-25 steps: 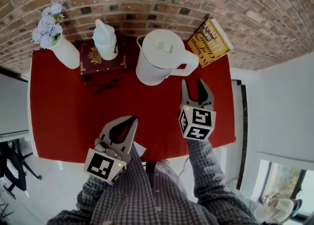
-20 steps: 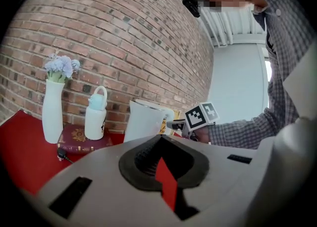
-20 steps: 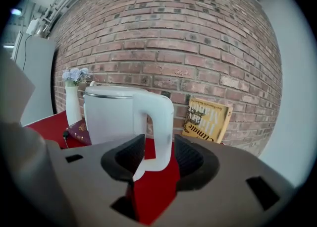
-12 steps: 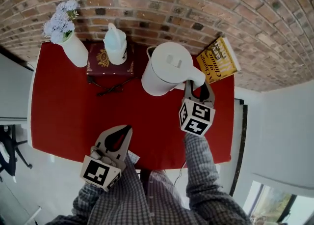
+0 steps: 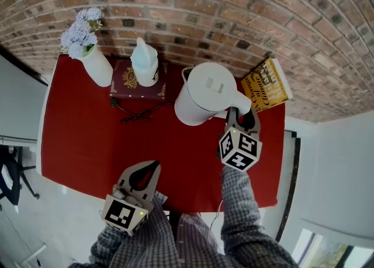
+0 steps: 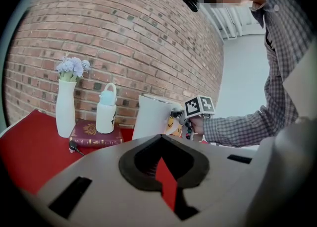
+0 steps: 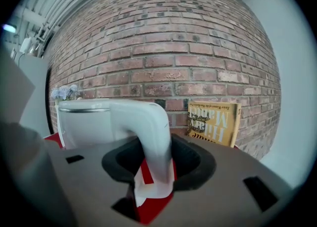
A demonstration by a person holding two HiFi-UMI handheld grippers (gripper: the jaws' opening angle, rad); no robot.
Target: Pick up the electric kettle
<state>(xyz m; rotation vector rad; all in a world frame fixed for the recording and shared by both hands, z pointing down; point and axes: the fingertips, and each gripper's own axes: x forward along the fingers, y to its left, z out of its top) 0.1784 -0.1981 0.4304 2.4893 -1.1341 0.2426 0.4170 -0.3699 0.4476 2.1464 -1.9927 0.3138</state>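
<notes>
Over the last second we are watching the right tool (image 5: pixel 241 122) travel up from mid-surface to the electric kettle (image 5: pixel 204 94). It is now closing round the handle (image 7: pixel 151 137): the handle is filling the gap between the jaws, with only a sliver of red showing on one side, so we are judging it gripped. The kettle is standing upright at the back of the surface (image 5: pixel 87 126), not lifted; the lift looks to be what is left. The left tool (image 5: pixel 153 166) is hanging at the near edge, jaws together and empty. The red surface is also carrying a vase of pale flowers (image 5: pixel 96 65), a white bottle (image 5: pixel 145 62) standing on a dark red book (image 5: pixel 137 82), a thin dark cord (image 5: pixel 137 113) in front of it, and a yellow book (image 5: pixel 267 84) leaning by the brick wall (image 5: pixel 204 3).
</notes>
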